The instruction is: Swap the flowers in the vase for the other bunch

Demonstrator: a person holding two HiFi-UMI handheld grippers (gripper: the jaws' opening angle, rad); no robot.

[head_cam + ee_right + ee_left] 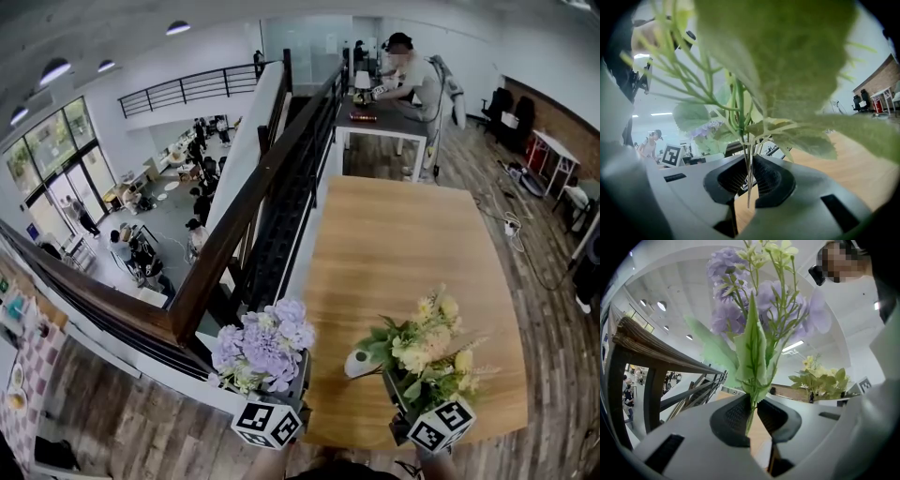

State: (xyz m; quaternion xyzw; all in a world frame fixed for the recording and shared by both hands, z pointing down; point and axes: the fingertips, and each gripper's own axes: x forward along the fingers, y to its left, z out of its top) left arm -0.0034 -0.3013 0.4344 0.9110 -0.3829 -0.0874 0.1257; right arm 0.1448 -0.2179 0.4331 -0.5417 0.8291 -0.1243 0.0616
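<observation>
Two upright-stemmed grips: our left hand-held gripper (752, 418) clamps the purple bunch (267, 347), our right hand-held gripper (749, 180) the yellow bunch (427, 352); the white vase (359, 362) sits between them, nearer the right.

Tally: one purple bunch (265, 347), one yellow bunch (429, 349), one vase (357, 363), one left gripper (752, 416), one right gripper (749, 180), one table (403, 244).
</observation>
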